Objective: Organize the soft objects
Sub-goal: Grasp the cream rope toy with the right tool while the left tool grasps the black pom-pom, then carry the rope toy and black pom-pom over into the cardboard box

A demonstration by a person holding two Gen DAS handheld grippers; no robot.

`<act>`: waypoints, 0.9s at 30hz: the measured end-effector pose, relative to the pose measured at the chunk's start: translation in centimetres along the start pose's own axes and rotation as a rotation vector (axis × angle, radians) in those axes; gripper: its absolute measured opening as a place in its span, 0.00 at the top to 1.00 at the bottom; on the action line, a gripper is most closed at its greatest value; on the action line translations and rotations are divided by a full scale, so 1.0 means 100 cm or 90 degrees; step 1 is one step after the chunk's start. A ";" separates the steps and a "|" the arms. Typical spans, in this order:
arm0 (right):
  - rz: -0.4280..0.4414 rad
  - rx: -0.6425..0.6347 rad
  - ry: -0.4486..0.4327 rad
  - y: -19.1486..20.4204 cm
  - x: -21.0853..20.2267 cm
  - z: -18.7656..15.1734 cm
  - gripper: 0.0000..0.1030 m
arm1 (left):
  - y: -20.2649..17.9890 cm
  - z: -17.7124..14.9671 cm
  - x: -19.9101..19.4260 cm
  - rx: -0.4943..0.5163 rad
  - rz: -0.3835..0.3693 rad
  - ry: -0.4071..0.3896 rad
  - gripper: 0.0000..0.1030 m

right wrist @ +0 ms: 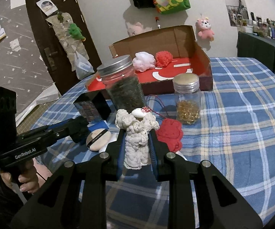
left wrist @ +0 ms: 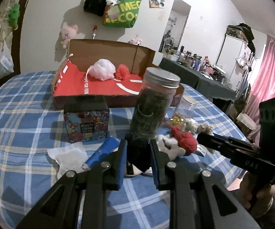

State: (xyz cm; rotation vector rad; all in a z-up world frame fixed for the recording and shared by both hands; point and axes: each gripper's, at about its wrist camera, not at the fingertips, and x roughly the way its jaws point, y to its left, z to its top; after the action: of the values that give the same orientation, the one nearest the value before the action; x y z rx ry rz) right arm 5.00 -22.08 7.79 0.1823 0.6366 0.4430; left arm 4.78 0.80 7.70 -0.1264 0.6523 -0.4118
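left claw (left wrist: 138,158): squeezing a black fuzzy thing (left wrist: 138,152) | right claw (right wrist: 136,143): squeezing a cream knitted thing (right wrist: 136,133) | both above the blue checked cloth (right wrist: 242,114)

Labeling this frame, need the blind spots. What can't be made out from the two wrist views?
- Left wrist: the black soft item in the left gripper is dark, its shape unclear.
- Left wrist: small jar mostly hidden behind the tall jar.
- Right wrist: the cream crocheted item in the right gripper blocks the cloth behind it.

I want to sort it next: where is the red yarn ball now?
In the right wrist view, the red yarn ball lies on the plaid cloth, right of the right gripper, before the bead jar.
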 end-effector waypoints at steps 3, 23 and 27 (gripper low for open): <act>-0.007 0.004 0.000 -0.006 -0.001 0.000 0.79 | 0.007 0.000 -0.001 -0.011 0.007 0.004 0.76; -0.060 0.100 0.045 -0.111 -0.006 0.029 0.79 | 0.131 0.028 0.004 -0.038 0.032 0.081 0.76; -0.016 0.140 0.071 -0.136 0.010 0.045 0.79 | 0.144 0.035 0.024 -0.029 -0.004 0.109 0.76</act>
State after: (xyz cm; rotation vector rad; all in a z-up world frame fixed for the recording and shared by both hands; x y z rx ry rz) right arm 13.08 -33.91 6.75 0.3604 0.7964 0.3597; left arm 13.44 12.95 5.67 -0.1369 0.8309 -0.4177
